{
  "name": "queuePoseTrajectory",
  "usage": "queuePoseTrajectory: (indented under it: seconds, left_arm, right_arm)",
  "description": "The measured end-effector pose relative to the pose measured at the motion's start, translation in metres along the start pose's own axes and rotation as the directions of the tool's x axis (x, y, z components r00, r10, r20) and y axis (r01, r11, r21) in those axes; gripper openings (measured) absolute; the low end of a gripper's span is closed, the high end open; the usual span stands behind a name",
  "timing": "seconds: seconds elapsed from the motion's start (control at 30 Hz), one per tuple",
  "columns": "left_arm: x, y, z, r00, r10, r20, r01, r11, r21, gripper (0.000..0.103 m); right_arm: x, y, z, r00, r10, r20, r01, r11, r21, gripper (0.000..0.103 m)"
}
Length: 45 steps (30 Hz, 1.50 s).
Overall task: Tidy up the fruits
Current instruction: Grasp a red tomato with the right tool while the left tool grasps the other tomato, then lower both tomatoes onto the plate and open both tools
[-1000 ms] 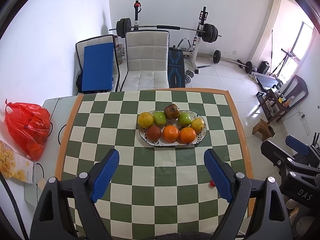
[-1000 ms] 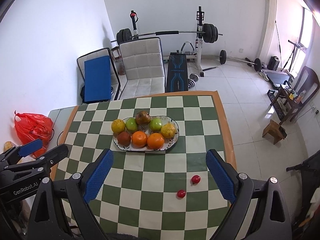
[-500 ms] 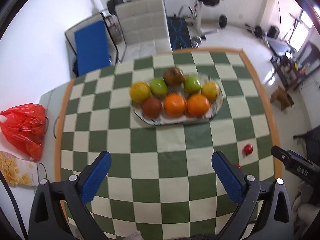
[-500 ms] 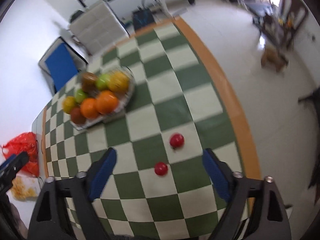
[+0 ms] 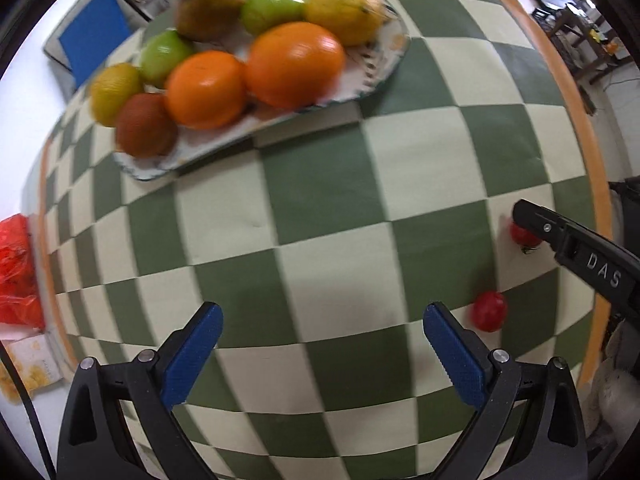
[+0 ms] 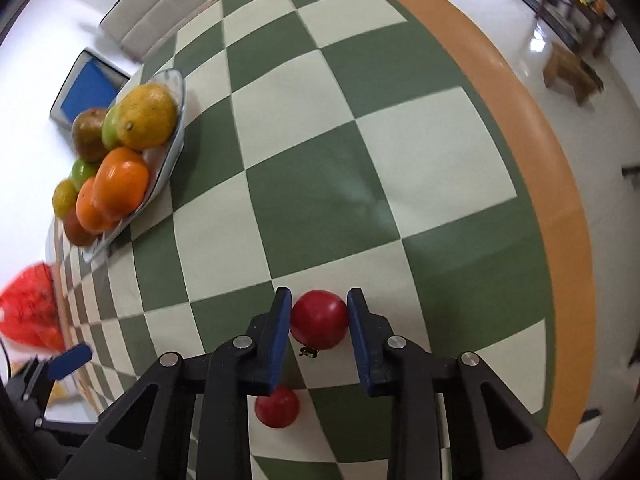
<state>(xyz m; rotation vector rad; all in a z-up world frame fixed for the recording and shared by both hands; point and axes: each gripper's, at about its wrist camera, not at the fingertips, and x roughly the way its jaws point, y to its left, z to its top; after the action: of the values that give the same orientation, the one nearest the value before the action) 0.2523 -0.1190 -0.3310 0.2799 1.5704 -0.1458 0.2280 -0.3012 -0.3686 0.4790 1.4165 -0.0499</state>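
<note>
The right claw (image 6: 319, 311) is clenched on a red tomato (image 6: 319, 319) low over the checkered table (image 6: 360, 152); a second tomato (image 6: 277, 407) lies just beside it; the left claw (image 5: 322, 340) hangs released, empty; oranges, green apples and lemons fill the oval plate (image 5: 384, 68) well apart.

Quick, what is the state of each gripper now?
Left gripper: open, holding nothing.
Right gripper: shut on a small red fruit that sits on the table.
</note>
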Motion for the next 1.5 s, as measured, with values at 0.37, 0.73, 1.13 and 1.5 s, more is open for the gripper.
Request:
queuePoseTrajectory:
  seconds: [0.37, 0.73, 1.13, 1.5]
  left_arm:
    - [0.008, -0.079, -0.007, 0.978, -0.203, -0.047, 0.208, 0.964, 0.168, 0.075]
    - [0.022, -0.093, -0.014, 0.967, -0.233, -0.106, 0.252, 0.937, 0.243, 0.025]
    - [-0.039, 0.130, 0.017, 0.880, -0.462, 0.114, 0.473, 0.824, -0.312, 0.025]
    - [0.009, 0.192, 0.059, 0.864, -0.482, 0.148, 0.478, 0.691, -0.542, 0.026]
  right_arm:
    - [-0.046, -0.049, -0.022, 0.998, -0.055, 0.030, 0.054, 0.998, 0.045, 0.031]
    - [-0.070, -0.049, -0.016, 0.996, -0.068, 0.055, 0.065, 0.997, 0.048, 0.031]
    - [-0.057, 0.060, 0.032, 0.983, 0.170, 0.066, -0.167, 0.985, -0.042, 0.031]
    - [0.003, 0.121, 0.095, 0.985, 0.173, 0.018, -0.171, 0.983, -0.069, 0.031]
